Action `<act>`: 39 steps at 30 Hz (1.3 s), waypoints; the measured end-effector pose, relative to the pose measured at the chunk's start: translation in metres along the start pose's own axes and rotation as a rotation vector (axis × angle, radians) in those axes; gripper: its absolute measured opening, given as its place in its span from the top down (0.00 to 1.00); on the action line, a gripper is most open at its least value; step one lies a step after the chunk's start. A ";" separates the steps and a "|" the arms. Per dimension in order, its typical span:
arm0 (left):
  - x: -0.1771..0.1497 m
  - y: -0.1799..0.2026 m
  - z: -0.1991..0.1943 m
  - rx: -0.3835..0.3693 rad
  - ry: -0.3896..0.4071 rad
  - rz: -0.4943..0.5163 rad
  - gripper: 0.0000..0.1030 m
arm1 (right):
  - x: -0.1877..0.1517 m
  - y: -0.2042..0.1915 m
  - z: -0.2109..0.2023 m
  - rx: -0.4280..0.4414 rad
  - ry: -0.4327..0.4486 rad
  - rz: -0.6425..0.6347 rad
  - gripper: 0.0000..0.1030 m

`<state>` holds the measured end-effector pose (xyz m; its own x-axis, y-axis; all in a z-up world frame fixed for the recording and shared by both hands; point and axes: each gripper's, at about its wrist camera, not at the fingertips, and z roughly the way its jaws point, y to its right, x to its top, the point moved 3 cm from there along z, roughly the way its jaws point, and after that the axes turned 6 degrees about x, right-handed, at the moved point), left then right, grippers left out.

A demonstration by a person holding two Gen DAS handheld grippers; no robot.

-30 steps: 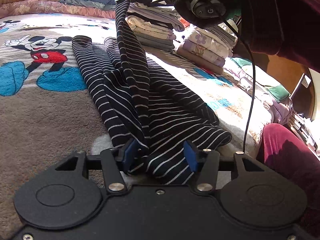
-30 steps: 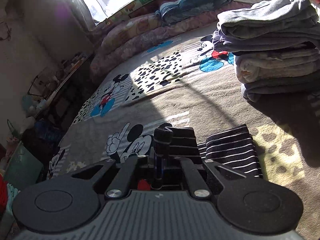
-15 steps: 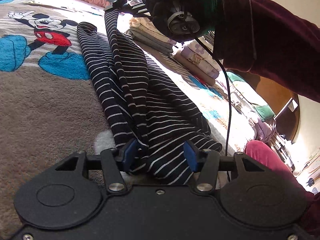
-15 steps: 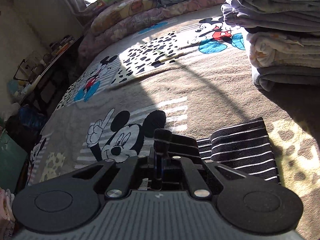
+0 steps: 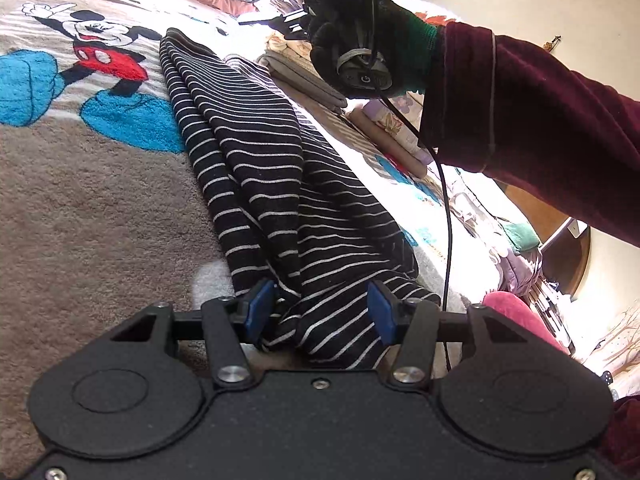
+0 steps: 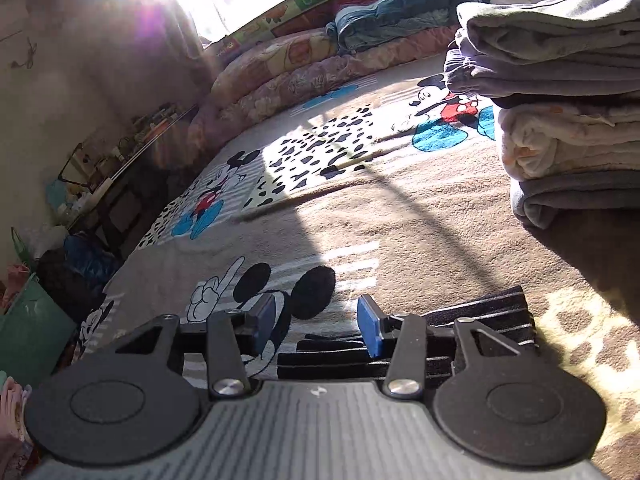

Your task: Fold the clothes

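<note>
On the cartoon blanket (image 6: 360, 216), both grippers' fingers stand wide, left gripper (image 5: 320, 312) straddling the striped garment (image 5: 256, 168).

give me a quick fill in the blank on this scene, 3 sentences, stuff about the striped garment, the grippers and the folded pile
1. The garment lying on the cartoon blanket is black with thin ____ stripes.
2. The right gripper has its jaws ____, with nothing between the blue pads.
3. In the right wrist view, the stack of folded clothes sits at the ____ edge of the picture.

Missing words: white; open; right
</note>
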<state>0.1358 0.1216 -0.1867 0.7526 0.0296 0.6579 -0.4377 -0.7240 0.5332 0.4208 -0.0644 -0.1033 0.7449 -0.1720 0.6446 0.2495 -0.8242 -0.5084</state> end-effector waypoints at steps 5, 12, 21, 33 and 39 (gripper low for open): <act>0.001 0.000 0.002 0.003 0.000 -0.001 0.51 | -0.015 0.006 0.004 -0.005 -0.085 -0.091 0.55; 0.001 0.000 0.003 0.005 0.002 -0.005 0.51 | -0.037 0.011 0.014 -0.061 -0.125 -0.143 0.67; 0.003 -0.008 0.002 -0.024 0.000 -0.060 0.51 | -0.039 0.021 0.019 -0.027 -0.107 -0.123 0.67; 0.004 -0.007 0.002 -0.026 -0.004 -0.065 0.51 | -0.033 0.019 0.009 0.031 -0.015 -0.109 0.95; 0.005 -0.011 0.001 -0.046 -0.003 -0.099 0.47 | -0.020 0.011 -0.001 0.073 0.034 -0.130 0.95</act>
<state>0.1447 0.1292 -0.1895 0.7946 0.0974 0.5992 -0.3829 -0.6855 0.6192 0.4080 -0.0712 -0.1210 0.6824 -0.0852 0.7260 0.3882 -0.7993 -0.4588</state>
